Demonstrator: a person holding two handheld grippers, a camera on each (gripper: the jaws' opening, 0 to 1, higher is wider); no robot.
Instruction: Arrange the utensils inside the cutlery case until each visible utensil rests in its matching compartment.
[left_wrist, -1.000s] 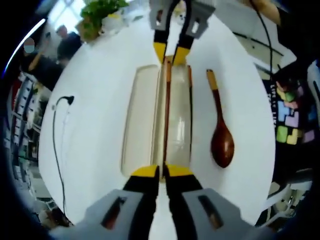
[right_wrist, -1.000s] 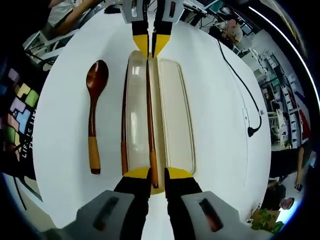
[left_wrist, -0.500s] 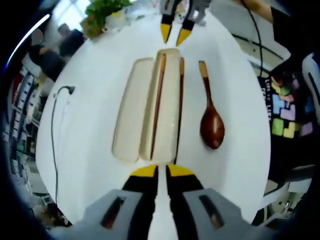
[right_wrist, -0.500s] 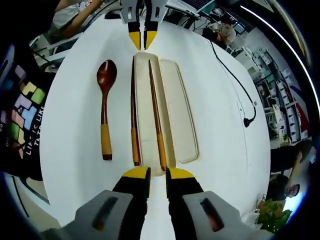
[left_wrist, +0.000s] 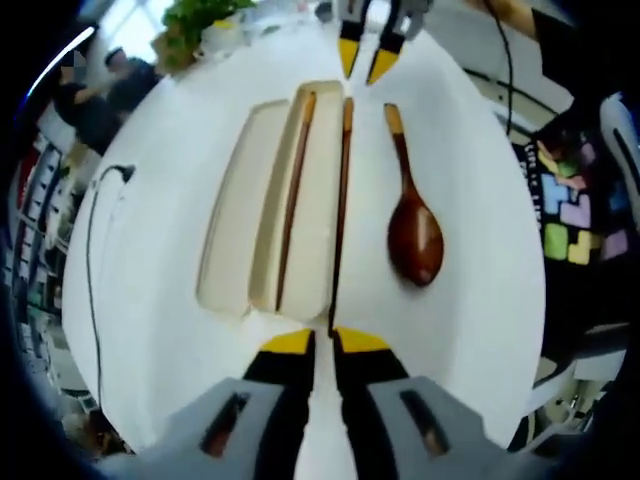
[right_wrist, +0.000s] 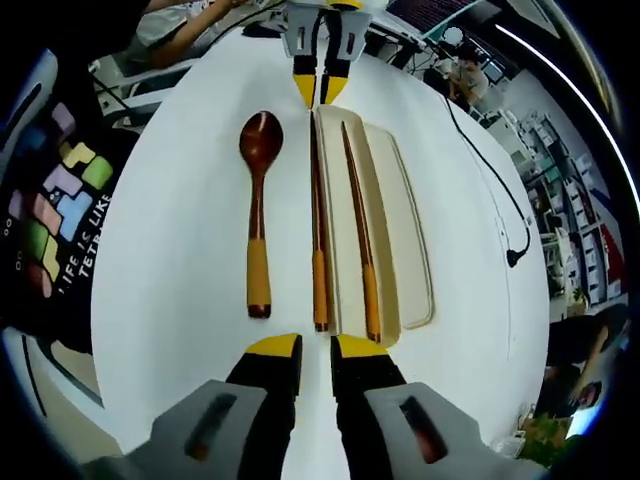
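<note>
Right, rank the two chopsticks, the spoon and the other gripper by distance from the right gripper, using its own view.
1. Edge chopstick and inner chopstick: straight ahead at the case; too close to call.
2. Spoon: ahead, to the left.
3. Left gripper: far end of the table.

left hand-held gripper (right_wrist: 320, 88) body cut off at edge.

The left tool (left_wrist: 324, 342) rises from the bottom of the left gripper view, yellow-tipped jaws slightly parted, holding nothing. The right tool (right_wrist: 317, 347) stands likewise in the right gripper view, jaws a little apart and empty. The two tools face each other.
</note>
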